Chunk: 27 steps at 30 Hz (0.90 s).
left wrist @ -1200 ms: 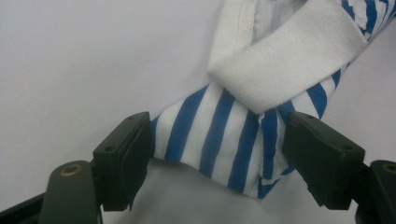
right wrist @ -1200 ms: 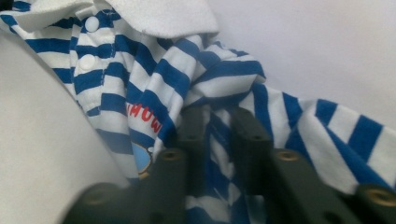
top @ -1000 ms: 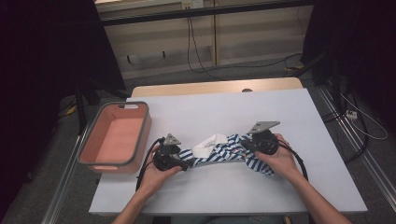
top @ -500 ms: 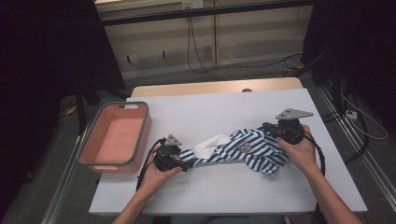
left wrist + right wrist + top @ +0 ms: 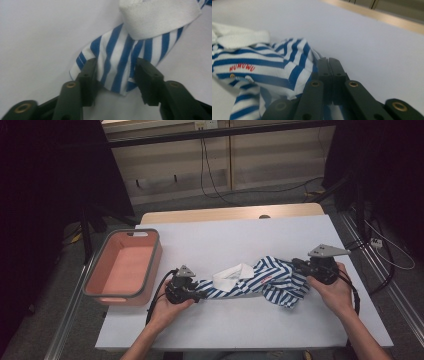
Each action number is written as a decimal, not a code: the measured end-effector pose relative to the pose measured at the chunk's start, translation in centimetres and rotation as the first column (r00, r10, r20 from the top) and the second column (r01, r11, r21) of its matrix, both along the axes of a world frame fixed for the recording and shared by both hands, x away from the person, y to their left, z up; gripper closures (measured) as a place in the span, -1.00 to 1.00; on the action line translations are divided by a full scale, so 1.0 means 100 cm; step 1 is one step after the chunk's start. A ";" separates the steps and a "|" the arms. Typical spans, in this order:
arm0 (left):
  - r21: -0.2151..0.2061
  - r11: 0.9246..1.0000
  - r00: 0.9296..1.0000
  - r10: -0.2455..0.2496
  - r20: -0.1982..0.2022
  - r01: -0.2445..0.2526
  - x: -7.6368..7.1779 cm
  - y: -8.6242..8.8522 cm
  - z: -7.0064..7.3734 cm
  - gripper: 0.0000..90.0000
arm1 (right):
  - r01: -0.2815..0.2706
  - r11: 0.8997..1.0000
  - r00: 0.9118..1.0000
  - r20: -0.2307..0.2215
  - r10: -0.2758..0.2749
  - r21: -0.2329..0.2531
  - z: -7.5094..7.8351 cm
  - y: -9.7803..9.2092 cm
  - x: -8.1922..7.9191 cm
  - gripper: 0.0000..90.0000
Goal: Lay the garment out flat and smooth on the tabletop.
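Striped shirt lies stretched across the near middle of the white table, pulled into a loose rope between both hands. Left gripper at its left end: jaws stand apart, a narrow tongue of fabric lying in the gap between them; the fingers flank it rather than pinch. Right gripper at the bunched right end: jaws pressed together, cloth caught at their base. Fabric is soft knit, blue and white bands, with a plain white ribbed collar and small red lettering. Salmon plastic bin, grey-rimmed, rectangular, sits at the table's left edge, well apart.
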<state>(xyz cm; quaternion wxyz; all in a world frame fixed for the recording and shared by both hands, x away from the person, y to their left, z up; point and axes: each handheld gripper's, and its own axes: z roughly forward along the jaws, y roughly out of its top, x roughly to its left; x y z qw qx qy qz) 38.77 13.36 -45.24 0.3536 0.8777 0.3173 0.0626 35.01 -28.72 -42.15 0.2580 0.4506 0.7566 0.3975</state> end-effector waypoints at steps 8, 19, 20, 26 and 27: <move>-0.011 1.000 1.000 -0.003 -0.013 0.003 0.001 -0.001 0.001 0.23 | -0.011 1.000 0.999 -0.050 0.010 -0.014 -0.019 -0.002 -0.011 0.71; -0.026 0.999 0.999 0.028 0.033 -0.027 0.002 0.000 0.002 -0.27 | -0.051 0.999 0.999 0.009 0.051 0.001 0.004 0.023 0.016 0.43; -0.025 0.999 0.999 0.027 0.034 -0.026 0.002 0.000 0.002 -0.27 | -0.054 0.999 0.998 0.011 0.054 0.002 0.005 0.025 0.020 0.44; -0.008 1.000 0.999 0.020 0.040 -0.019 0.003 -0.001 0.000 -0.30 | -0.048 0.999 0.998 -0.050 0.047 -0.006 -0.003 0.032 0.042 0.58; 0.000 1.000 0.999 0.021 0.044 -0.021 0.003 -0.002 0.000 -0.30 | -0.043 0.999 0.996 -0.073 0.042 -0.013 -0.007 0.033 0.044 0.73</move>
